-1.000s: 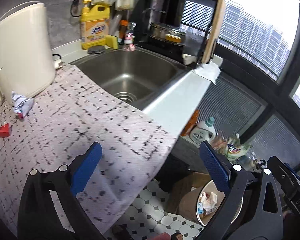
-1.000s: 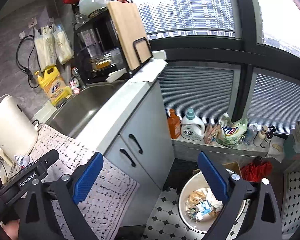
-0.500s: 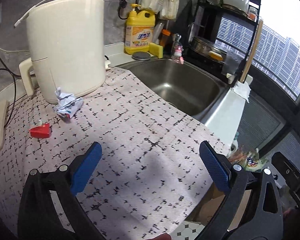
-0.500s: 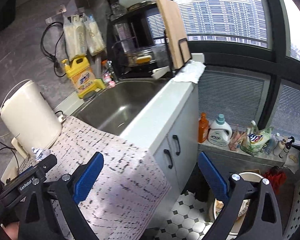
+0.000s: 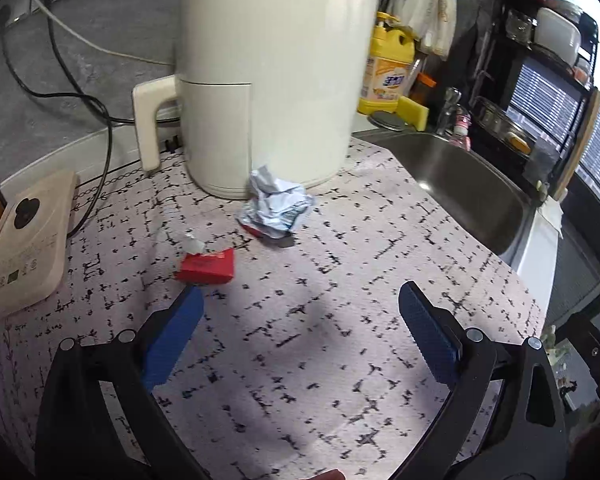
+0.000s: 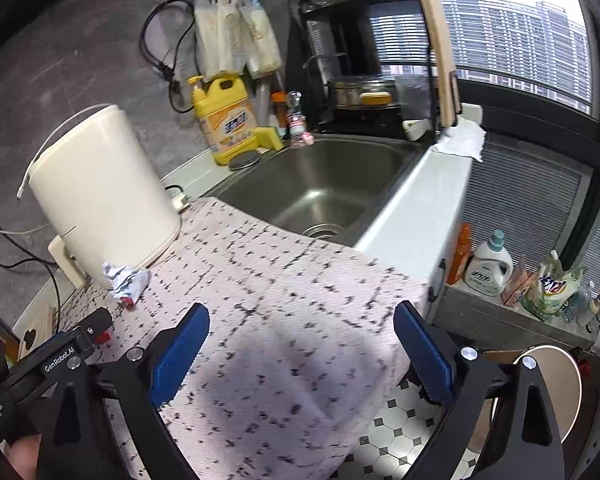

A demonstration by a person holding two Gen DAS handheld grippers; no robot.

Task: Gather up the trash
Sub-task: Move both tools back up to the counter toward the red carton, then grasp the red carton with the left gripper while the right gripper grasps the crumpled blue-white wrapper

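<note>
left gripper (image 5: 300, 320) spread wide and empty above the patterned mat (image 5: 340, 360). red wrapper (image 5: 207, 266) at 11 o'clock, just ahead of its left finger; crumpled white wrapper (image 5: 275, 206) at 12 o'clock, touching the cream appliance (image 5: 268, 76). right gripper (image 6: 300, 344) likewise wide, empty, over the mat's edge; bin (image 6: 560, 384) at 4 o'clock on the floor.

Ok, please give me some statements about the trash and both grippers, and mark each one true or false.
1. The left gripper is open and holds nothing. True.
2. The crumpled wrapper lies in the sink. False: it lies on the mat, beside the kettle.
3. The red packet lies on the mat, just ahead of the left gripper's finger. True.
4. The right gripper is shut on the wrapper. False: it is open and empty.
5. The bin stands on the counter. False: it is on the floor.
</note>
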